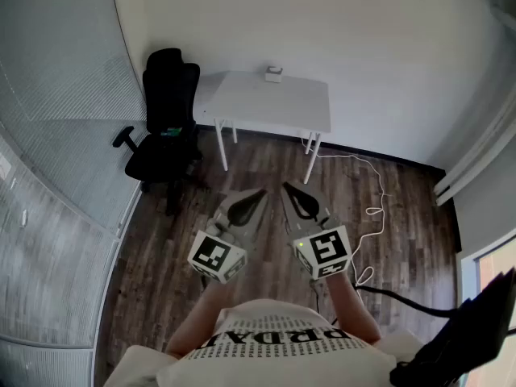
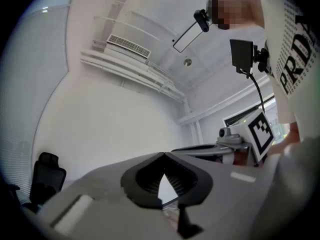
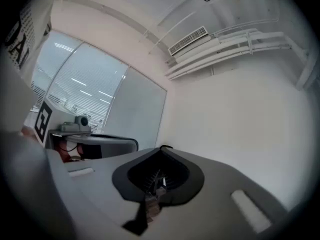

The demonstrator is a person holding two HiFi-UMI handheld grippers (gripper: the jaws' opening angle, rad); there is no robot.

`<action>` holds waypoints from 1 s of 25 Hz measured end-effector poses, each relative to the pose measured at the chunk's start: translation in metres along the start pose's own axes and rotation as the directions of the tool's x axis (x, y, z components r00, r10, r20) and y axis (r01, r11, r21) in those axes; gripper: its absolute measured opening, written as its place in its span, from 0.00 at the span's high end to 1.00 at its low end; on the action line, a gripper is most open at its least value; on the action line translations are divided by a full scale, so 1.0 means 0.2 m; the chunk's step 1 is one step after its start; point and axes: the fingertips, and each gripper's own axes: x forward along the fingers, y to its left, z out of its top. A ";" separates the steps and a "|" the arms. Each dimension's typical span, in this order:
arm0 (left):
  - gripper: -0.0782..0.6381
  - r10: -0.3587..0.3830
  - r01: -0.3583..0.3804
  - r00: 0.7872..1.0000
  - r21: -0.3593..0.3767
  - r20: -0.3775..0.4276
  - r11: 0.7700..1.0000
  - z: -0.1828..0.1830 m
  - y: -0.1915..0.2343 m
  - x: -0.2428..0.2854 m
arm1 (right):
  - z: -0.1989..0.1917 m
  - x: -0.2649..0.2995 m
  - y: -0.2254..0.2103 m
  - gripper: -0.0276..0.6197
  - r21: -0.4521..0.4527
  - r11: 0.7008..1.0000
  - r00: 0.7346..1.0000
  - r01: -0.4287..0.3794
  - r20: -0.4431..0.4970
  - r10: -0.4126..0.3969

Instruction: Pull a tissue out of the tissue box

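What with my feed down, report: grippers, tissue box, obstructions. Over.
Left gripper, right gripper both shut, empty, out front. Tissue box untouched on far white table. Black chair beside table, cable on floor; neither blocks.

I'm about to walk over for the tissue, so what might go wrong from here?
The white cable loops across the floor beside the table; feet may catch it. The left claw and right claw are shut; reaching the tissue box that way might just push it.
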 end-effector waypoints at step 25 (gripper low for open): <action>0.90 -0.026 0.026 1.000 -0.011 -0.005 1.000 0.00 -0.02 -0.07 | -0.10 -0.02 0.08 0.95 0.004 1.000 0.999 0.022 -0.046 -0.021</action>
